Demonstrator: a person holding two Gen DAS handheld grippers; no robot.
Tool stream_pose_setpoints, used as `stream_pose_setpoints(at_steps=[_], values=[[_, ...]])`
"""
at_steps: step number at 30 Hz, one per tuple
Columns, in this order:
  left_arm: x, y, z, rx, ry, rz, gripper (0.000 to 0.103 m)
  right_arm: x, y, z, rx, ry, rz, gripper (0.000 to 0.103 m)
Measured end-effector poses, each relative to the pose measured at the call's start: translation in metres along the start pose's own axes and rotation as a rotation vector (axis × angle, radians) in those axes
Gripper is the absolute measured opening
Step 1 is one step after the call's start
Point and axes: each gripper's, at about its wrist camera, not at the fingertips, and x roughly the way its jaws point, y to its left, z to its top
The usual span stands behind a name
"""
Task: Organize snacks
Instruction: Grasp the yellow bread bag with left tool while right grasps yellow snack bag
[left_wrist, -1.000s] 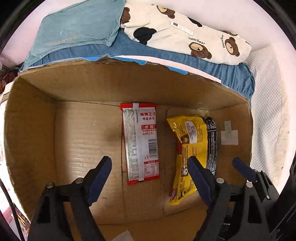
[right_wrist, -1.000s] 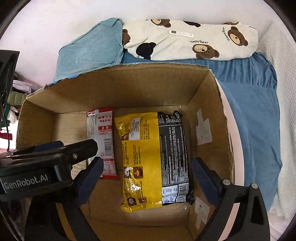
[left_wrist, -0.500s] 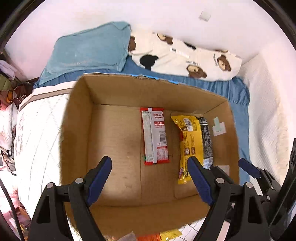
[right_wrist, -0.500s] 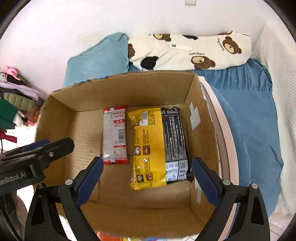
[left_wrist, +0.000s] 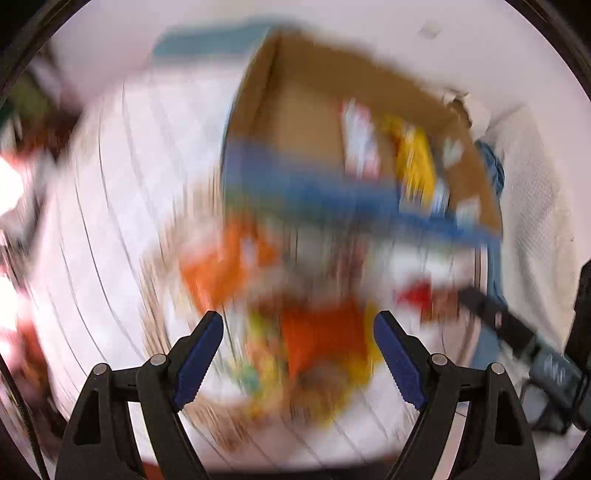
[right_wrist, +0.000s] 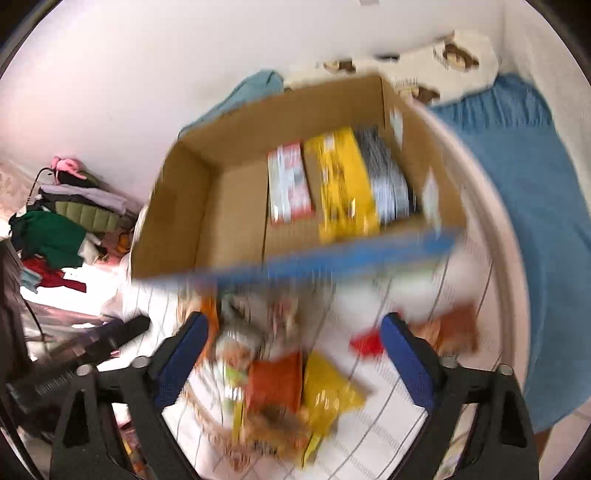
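Plain white wall (right_wrist: 155, 85) behind, evenly lit. Bed below, spread with a white quilt (right_wrist: 391, 417) lined in thin dark stripes, blurred by motion. Blue sheet (right_wrist: 524, 177) along the right side, a bear-print pillow (right_wrist: 454, 59) and a light blue pillow (right_wrist: 251, 92) against the wall. Heap of folded clothes (right_wrist: 70, 218), green, grey and red, piled at the left.
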Motion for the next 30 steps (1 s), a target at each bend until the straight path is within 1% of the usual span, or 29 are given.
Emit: stream_pose_setpoints(at_steps=[1, 3, 4, 6, 7, 9, 11, 13, 14, 15, 16, 18, 19, 20, 21, 22, 23, 24, 27, 29, 30], values=[[0.018, 0.015, -0.021, -0.058, 0.063, -0.03, 0.083, 0.005, -0.004, -0.012, 0.009, 0.014, 0.0, 0.075], [0.047, 0.033, -0.051, -0.148, 0.157, -0.079, 0.083, 0.014, -0.015, -0.035, 0.035, 0.041, 0.0, 0.075], [0.063, 0.043, -0.067, -0.214, 0.202, -0.102, 0.081, 0.019, -0.02, -0.046, 0.044, 0.05, -0.008, 0.075], [0.088, 0.055, -0.086, -0.318, 0.273, -0.171, 0.081, 0.027, -0.03, -0.064, 0.076, 0.064, -0.007, 0.075], [0.099, 0.058, -0.092, -0.367, 0.295, -0.198, 0.081, 0.031, -0.036, -0.072, 0.098, 0.078, 0.0, 0.075], [0.124, 0.063, -0.1, -0.47, 0.32, -0.256, 0.081, 0.04, -0.043, -0.084, 0.127, 0.1, 0.015, 0.075], [0.143, 0.065, -0.099, -0.548, 0.318, -0.294, 0.081, 0.049, -0.045, -0.096, 0.131, 0.112, 0.016, 0.075], [0.155, 0.069, -0.097, -0.594, 0.297, -0.296, 0.081, 0.059, -0.043, -0.1, 0.143, 0.124, 0.025, 0.075], [0.158, 0.07, -0.096, -0.596, 0.27, -0.27, 0.077, 0.064, -0.041, -0.102, 0.143, 0.124, 0.023, 0.075], [0.159, 0.071, -0.095, -0.581, 0.251, -0.241, 0.074, 0.07, -0.039, -0.103, 0.15, 0.117, 0.025, 0.075], [0.159, 0.07, -0.094, -0.559, 0.241, -0.228, 0.072, 0.075, -0.037, -0.103, 0.145, 0.112, 0.028, 0.075], [0.156, 0.065, -0.092, -0.465, 0.224, -0.18, 0.07, 0.087, -0.031, -0.103, 0.127, 0.109, 0.006, 0.075], [0.152, 0.06, -0.091, -0.393, 0.212, -0.133, 0.07, 0.094, -0.027, -0.1, 0.115, 0.114, 0.004, 0.072], [0.148, 0.054, -0.09, -0.317, 0.198, -0.083, 0.07, 0.101, -0.024, -0.097, 0.096, 0.13, -0.007, 0.067], [0.146, 0.049, -0.09, -0.245, 0.189, -0.039, 0.07, 0.107, -0.022, -0.097, 0.077, 0.153, -0.023, 0.054], [0.143, 0.043, -0.09, -0.175, 0.179, 0.01, 0.07, 0.11, -0.021, -0.099, 0.052, 0.17, -0.039, 0.05], [0.142, 0.039, -0.091, -0.128, 0.172, 0.041, 0.07, 0.111, -0.021, -0.101, 0.021, 0.184, -0.06, 0.047], [0.142, 0.034, -0.09, -0.089, 0.172, 0.06, 0.07, 0.11, -0.021, -0.102, -0.015, 0.196, -0.09, 0.046], [0.143, 0.026, -0.09, -0.031, 0.157, 0.094, 0.07, 0.102, -0.029, -0.102, -0.098, 0.23, -0.169, 0.046], [0.145, 0.018, -0.09, -0.036, 0.15, 0.103, 0.07, 0.096, -0.035, -0.099, -0.145, 0.249, -0.225, 0.046], [0.147, 0.014, -0.092, -0.043, 0.148, 0.098, 0.07, 0.09, -0.039, -0.095, -0.135, 0.24, -0.241, 0.05]])
